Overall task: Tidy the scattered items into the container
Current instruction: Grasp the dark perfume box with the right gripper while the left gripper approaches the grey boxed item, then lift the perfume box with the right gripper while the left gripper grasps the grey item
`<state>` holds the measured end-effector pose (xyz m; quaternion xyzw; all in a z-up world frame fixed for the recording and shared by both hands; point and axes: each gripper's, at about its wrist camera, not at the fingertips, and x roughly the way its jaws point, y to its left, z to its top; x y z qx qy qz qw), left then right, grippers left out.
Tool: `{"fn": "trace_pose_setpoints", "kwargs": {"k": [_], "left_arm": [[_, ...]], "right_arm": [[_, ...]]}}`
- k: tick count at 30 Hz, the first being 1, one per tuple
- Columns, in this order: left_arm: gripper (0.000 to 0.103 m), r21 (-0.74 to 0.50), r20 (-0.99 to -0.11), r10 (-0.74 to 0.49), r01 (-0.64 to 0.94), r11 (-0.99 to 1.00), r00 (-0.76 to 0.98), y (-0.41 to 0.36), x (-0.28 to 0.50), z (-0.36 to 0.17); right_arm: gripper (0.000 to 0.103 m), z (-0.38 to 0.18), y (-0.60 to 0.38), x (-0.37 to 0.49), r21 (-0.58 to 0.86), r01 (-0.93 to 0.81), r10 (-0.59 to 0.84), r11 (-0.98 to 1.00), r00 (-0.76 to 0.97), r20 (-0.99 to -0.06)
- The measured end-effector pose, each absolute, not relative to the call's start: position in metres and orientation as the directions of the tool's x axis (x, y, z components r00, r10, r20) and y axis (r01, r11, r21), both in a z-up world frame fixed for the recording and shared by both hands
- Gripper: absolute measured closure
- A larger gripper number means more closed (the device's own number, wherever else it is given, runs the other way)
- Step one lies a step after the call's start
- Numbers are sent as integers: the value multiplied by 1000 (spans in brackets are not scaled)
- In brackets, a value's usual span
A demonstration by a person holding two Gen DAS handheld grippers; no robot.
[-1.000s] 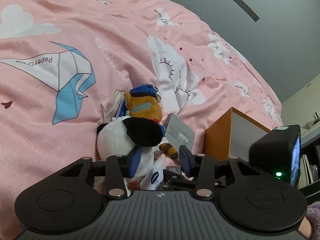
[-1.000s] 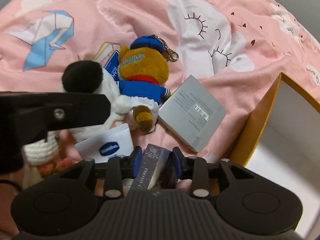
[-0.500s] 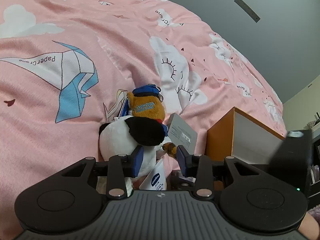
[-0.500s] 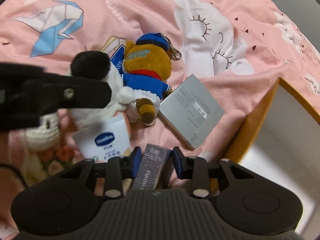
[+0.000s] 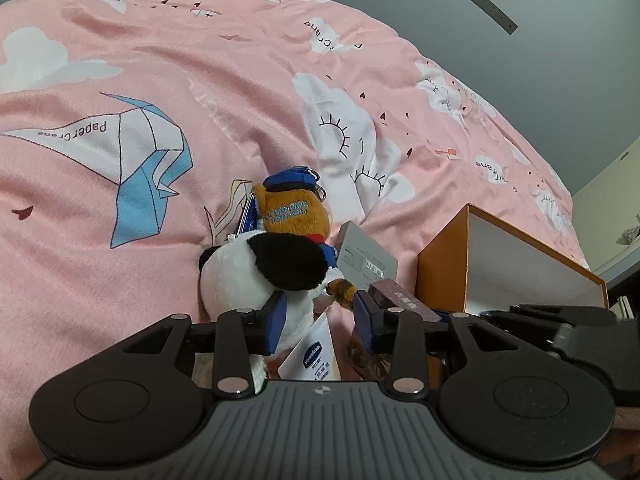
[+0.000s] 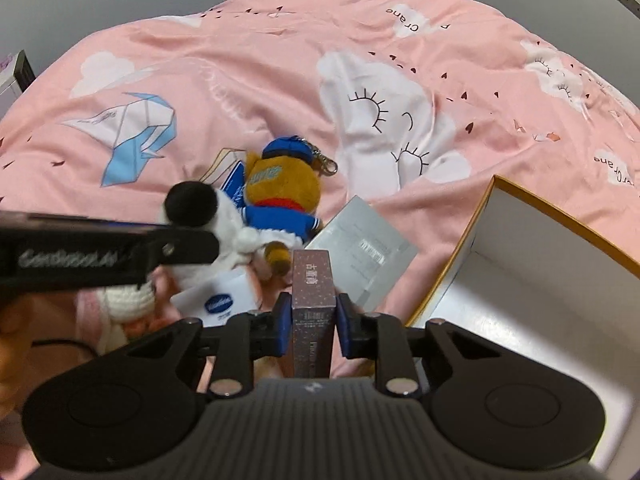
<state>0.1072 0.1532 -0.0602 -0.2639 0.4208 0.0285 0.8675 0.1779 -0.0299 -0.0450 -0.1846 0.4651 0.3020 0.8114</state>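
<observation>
On the bed (image 6: 240, 80), a pink quilt printed with clouds and paper cranes carries everything. At the right stands the orange box (image 6: 472, 236) with white inner walls, open at the top. Left of it lies a flat grey box (image 6: 360, 252), and beside that a brown bear keyring (image 6: 280, 188) in a blue cap, touching a black-and-white plush toy (image 5: 256, 276). A white tube (image 6: 218, 300) with a blue logo lies just below them. The right gripper (image 6: 310, 322) is clamped on a slim brown carton (image 6: 312, 280), held above the quilt, near the orange box's corner. The left gripper (image 5: 318, 318) stands spread, its fingers either side of the plush toy's lower part, holding nothing.
</observation>
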Motion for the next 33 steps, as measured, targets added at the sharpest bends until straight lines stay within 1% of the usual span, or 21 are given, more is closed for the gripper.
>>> {"fn": "trace_pose_setpoints", "kwargs": {"k": [2,7,10,13,16,21,27,30,33], "left_arm": [[60,-423,-749,-168,-267,866,641,152,107,-60],[60,-398,-758,-156,-260,880,633,148,110,-60],[60,-367,-765,-143,-243,898,628,142,112,-58],[59,-341,-776,-137,-227,912,616,138,114,-55],[59,-323,-784,-141,-204,924,604,135,115,-51],[59,-309,-794,-178,-135,941,581,124,128,-39],[59,-271,-819,-193,-68,960,540,111,159,-29],[59,-255,-832,-202,-32,966,517,105,180,-28],[59,-241,-851,-219,15,970,478,97,203,-33]], "right_arm": [[78,-54,-31,180,5,-660,309,751,345,-886],[78,-62,-38,173,7,-682,299,731,311,-902],[77,-66,-39,176,27,-674,312,738,307,-899],[78,-71,-35,176,17,-672,313,740,322,-894],[78,-65,-41,176,37,-658,333,752,331,-883],[78,-36,-68,172,111,-635,424,764,364,-829],[78,12,-112,171,214,-588,532,780,442,-722],[78,31,-138,172,214,-551,531,807,516,-672],[78,39,-162,173,169,-493,475,853,603,-641]]}}
